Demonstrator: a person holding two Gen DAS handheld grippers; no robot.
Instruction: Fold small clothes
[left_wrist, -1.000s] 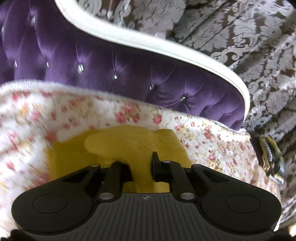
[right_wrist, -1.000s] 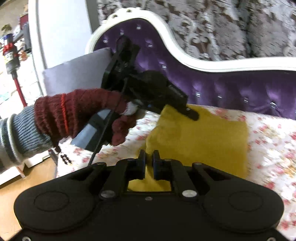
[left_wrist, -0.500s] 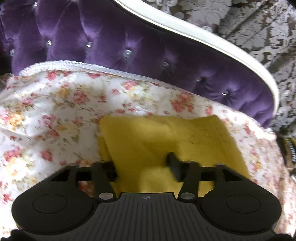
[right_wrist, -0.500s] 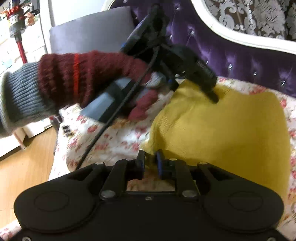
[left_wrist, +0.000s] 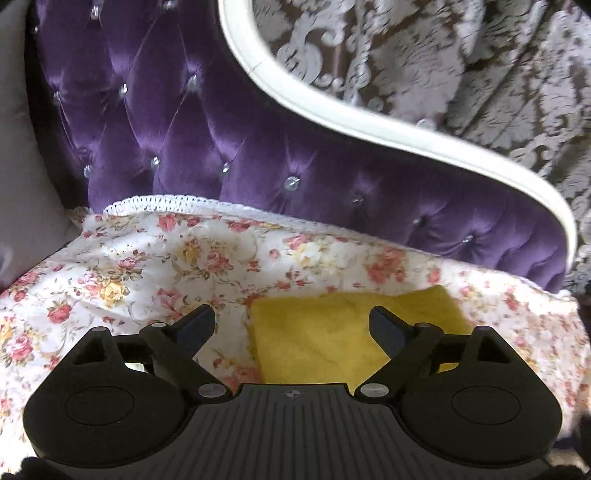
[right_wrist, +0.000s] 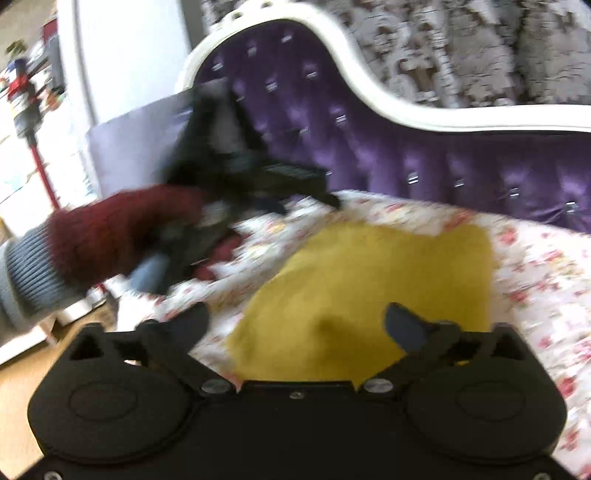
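A yellow knitted cloth (left_wrist: 332, 332) (right_wrist: 369, 288) lies folded flat on the floral cover (left_wrist: 184, 266) of a purple sofa. My left gripper (left_wrist: 291, 321) hangs just above the cloth's left edge, its jaws opening, wide apart, pressing on nothing. My right gripper (right_wrist: 295, 325) stands over the cloth's near corner, jaws also opening and spread wide, the cloth lying loose under the gap. In the right wrist view the left gripper (right_wrist: 310, 194), blurred, is held by a hand in a dark red glove (right_wrist: 122, 229) at the cloth's far left.
The tufted purple sofa back (left_wrist: 221, 147) with its white frame (left_wrist: 369, 122) rises behind the cover. A grey cushion (right_wrist: 133, 147) sits at the sofa's left end. Patterned curtains (left_wrist: 480, 74) hang behind. Wooden floor (right_wrist: 22, 387) lies at the left.
Both grippers have let go of the yellow cloth and opened wide. The cloth now lies flat. The left gripper has swung left, off the cloth; the right has drawn back a little.
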